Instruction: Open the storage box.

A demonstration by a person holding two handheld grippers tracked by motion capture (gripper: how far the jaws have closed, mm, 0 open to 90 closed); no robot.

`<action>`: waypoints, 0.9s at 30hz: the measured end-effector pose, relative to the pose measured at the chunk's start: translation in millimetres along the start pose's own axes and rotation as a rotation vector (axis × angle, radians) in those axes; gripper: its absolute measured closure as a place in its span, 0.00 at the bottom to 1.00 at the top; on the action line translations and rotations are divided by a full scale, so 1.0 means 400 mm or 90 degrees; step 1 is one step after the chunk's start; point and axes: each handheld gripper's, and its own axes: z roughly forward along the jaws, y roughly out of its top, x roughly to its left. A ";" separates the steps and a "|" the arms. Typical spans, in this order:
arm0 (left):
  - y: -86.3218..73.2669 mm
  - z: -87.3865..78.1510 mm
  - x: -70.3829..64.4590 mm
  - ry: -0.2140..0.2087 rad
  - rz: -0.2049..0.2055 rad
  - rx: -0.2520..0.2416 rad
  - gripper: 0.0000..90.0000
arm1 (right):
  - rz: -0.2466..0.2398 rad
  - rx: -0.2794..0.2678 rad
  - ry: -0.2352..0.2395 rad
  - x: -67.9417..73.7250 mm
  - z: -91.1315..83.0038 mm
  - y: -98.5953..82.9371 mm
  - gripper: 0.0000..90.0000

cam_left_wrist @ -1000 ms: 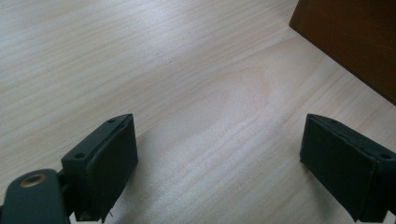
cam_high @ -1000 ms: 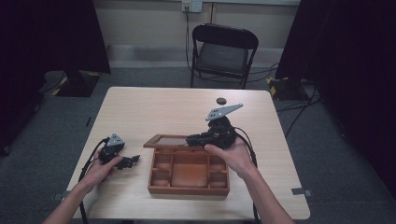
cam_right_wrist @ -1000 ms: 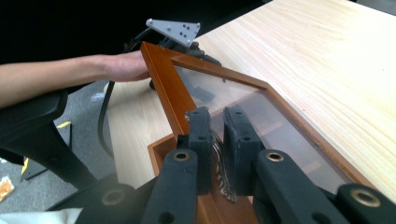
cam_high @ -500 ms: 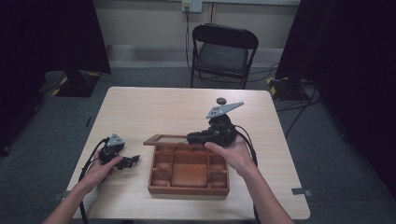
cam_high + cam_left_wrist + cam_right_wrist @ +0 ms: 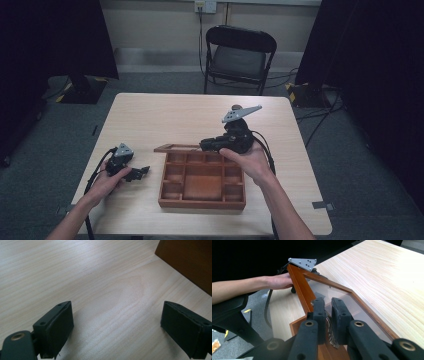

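The glass-paned lid (image 5: pixel 332 293) is pinched by its frame between the nearly closed jaws of the right gripper (image 5: pixel 327 305), presumably so it can be swung on its hinge. It is raised over the far edge of the compartmented wooden box (image 5: pixel 202 202), near the tabletop's middle. The left gripper (image 5: pixel 117 322) is rested wide apart and empty towards the tabletop's left edge.

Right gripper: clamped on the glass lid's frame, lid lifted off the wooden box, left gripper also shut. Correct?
Not quite. The left gripper is open: the left gripper view shows its jaws set wide apart over bare table. The rest holds: the right gripper is clamped on the frame of the glass lid, which is raised above the wooden box, as the right gripper view shows.
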 end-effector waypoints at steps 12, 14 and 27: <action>0.000 0.000 0.000 0.000 0.000 0.000 0.12 | 0.001 -0.002 -0.001 -0.007 -0.002 0.011 0.92; 0.000 0.000 0.000 0.000 0.000 0.001 0.12 | 0.000 -0.003 -0.004 -0.008 -0.003 0.013 0.92; 0.000 0.000 0.000 0.000 0.000 0.000 0.12 | -0.002 -0.018 -0.008 -0.018 -0.006 0.025 0.93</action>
